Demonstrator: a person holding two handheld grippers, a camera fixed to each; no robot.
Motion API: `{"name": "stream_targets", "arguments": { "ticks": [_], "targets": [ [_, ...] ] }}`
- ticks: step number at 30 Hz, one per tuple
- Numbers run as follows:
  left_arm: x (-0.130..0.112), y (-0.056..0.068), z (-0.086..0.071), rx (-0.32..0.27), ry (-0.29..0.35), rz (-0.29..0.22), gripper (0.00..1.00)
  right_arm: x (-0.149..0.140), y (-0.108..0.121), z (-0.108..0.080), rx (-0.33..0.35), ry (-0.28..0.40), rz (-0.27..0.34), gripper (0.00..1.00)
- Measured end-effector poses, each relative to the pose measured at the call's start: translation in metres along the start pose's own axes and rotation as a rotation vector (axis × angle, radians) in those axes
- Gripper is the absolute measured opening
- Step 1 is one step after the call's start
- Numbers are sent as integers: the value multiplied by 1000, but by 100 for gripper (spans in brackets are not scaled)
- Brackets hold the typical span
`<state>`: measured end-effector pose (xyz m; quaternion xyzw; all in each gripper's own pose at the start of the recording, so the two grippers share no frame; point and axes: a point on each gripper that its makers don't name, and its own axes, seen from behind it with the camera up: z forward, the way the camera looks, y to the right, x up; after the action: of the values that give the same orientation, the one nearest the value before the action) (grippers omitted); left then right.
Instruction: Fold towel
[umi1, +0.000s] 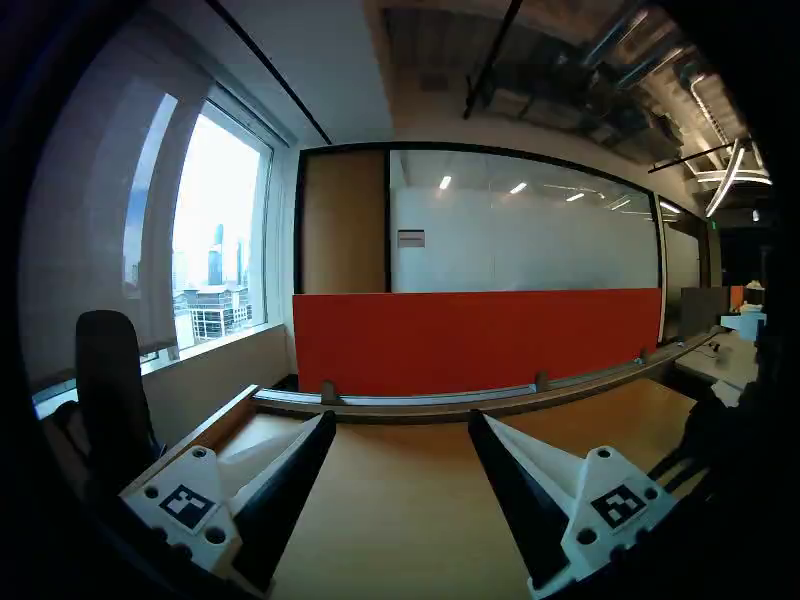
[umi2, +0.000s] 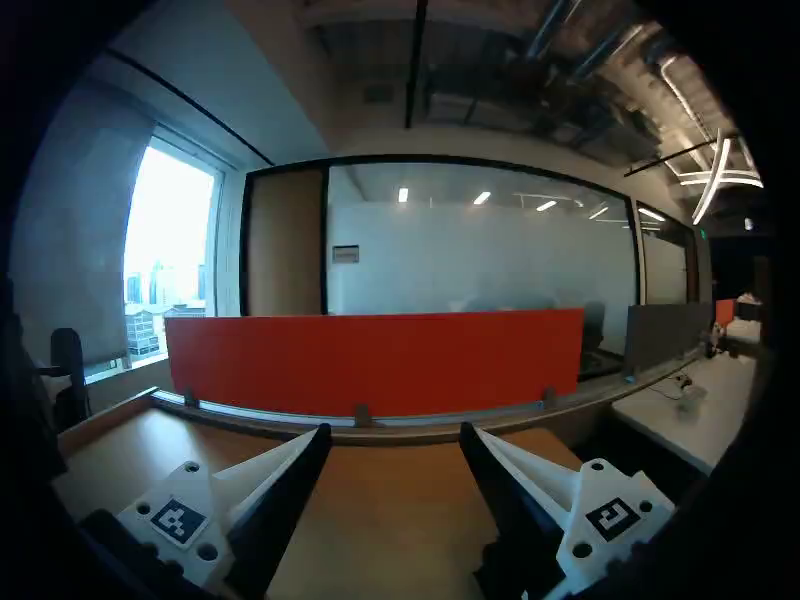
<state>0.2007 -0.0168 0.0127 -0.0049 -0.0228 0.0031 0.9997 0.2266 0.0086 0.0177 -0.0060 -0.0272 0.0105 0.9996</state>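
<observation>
As both face an orange divider (umi1: 470, 340), the left claw (umi1: 401, 418) and right claw (umi2: 395, 430) hang released above the desk (umi1: 400, 520).

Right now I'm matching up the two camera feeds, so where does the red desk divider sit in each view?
Left gripper view: the red desk divider runs across the middle, slightly right of centre, behind the far edge of the wooden desk.
Right gripper view: the divider spans the centre, just below mid-height.
Shared landmark: the small sign on the glass wall, above the divider's left half in both views.
</observation>
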Motion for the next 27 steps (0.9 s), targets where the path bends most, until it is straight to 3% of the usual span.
{"name": "stream_targets", "arguments": {
  "ticks": [9, 15, 22, 27],
  "targets": [
    [1, 0, -1, 0, 21, -11, 98, -3, -16, 1, 16, -11, 0, 100],
    [-14, 1, 0, -12, 8, -7, 98, 0, -26, 2, 9, -11, -6, 100],
    [-28, -3, 0, 1, 38, 6, 99, -13, -36, 2, 17, -14, -51, 100],
    [-54, 0, 3, -5, 40, -2, 99, -28, -47, 4, 30, -14, -104, 100]
  ]
}}
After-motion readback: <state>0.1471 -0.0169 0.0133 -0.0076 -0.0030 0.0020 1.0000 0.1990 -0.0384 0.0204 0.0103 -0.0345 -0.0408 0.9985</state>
